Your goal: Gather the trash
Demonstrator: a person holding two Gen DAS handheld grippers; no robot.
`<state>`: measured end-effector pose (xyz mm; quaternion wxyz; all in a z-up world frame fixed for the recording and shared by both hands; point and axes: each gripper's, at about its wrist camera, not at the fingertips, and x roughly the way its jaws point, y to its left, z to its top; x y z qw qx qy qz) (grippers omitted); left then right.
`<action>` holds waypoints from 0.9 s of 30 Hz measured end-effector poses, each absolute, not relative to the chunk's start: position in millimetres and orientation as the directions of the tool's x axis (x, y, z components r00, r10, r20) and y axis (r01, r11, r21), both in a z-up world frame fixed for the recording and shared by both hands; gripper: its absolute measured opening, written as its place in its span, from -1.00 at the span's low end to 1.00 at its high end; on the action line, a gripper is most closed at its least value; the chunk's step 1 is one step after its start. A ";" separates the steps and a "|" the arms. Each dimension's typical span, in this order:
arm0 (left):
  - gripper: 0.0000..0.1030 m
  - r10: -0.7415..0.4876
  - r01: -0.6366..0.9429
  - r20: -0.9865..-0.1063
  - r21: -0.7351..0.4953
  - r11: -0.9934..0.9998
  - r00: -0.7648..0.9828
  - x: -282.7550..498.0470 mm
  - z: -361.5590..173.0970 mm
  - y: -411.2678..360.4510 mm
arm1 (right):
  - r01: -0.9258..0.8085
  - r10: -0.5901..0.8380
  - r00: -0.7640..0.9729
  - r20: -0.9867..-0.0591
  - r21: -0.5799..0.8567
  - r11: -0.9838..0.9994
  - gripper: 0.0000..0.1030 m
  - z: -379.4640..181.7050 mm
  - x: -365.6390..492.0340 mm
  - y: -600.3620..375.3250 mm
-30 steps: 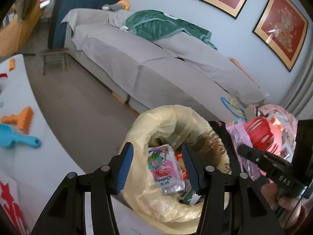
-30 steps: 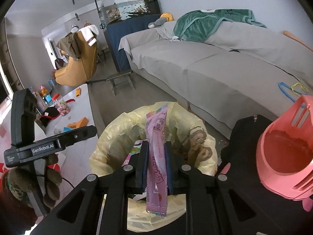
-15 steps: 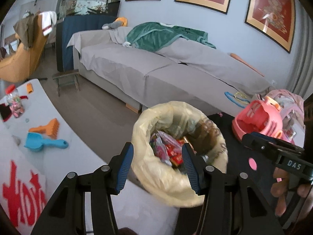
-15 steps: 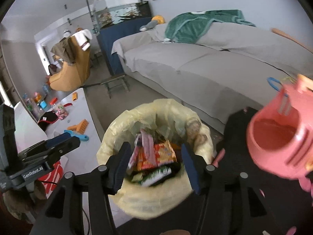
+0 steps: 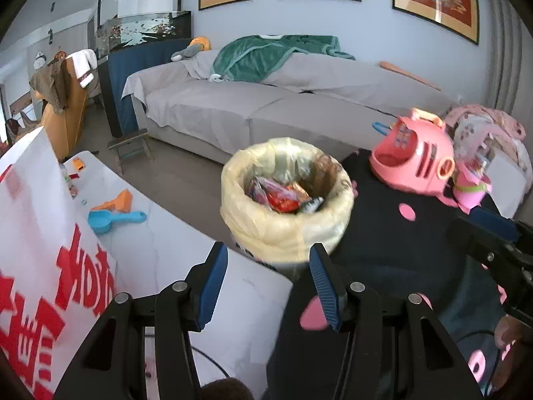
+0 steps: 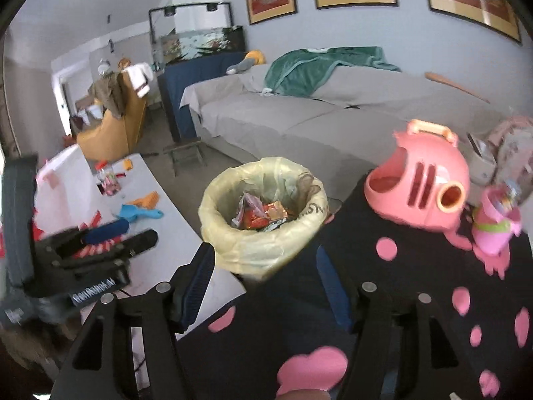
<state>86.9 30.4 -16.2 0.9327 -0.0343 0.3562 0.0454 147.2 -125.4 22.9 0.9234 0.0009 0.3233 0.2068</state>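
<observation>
A trash bin lined with a yellow bag (image 5: 286,230) (image 6: 263,250) stands between the white table and the black cloth. Colourful snack wrappers (image 5: 283,196) (image 6: 263,215) lie inside it. My left gripper (image 5: 268,280) is open and empty, held back from the bin's near side. My right gripper (image 6: 266,283) is open and empty too, just short of the bin. Each gripper shows at the edge of the other's view: the right one (image 5: 493,233) and the left one (image 6: 110,240).
A white table (image 5: 160,250) at the left holds a blue scoop (image 5: 106,220) and an orange rake (image 5: 116,201). A black cloth with pink spots (image 6: 416,283) at the right carries a pink toy carrier (image 6: 419,186). A grey sofa (image 5: 266,106) stands behind.
My right gripper opened and let the pink wrapper drop into the bin. Both grippers then pulled back and up, so the bin now looks smaller and farther.
</observation>
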 end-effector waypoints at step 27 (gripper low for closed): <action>0.02 0.113 -0.142 -0.645 0.007 0.990 0.756 69.9 -1.6 26.1 | -0.275 0.244 0.739 -0.628 0.049 0.960 0.20 23.3 120.2 -134.4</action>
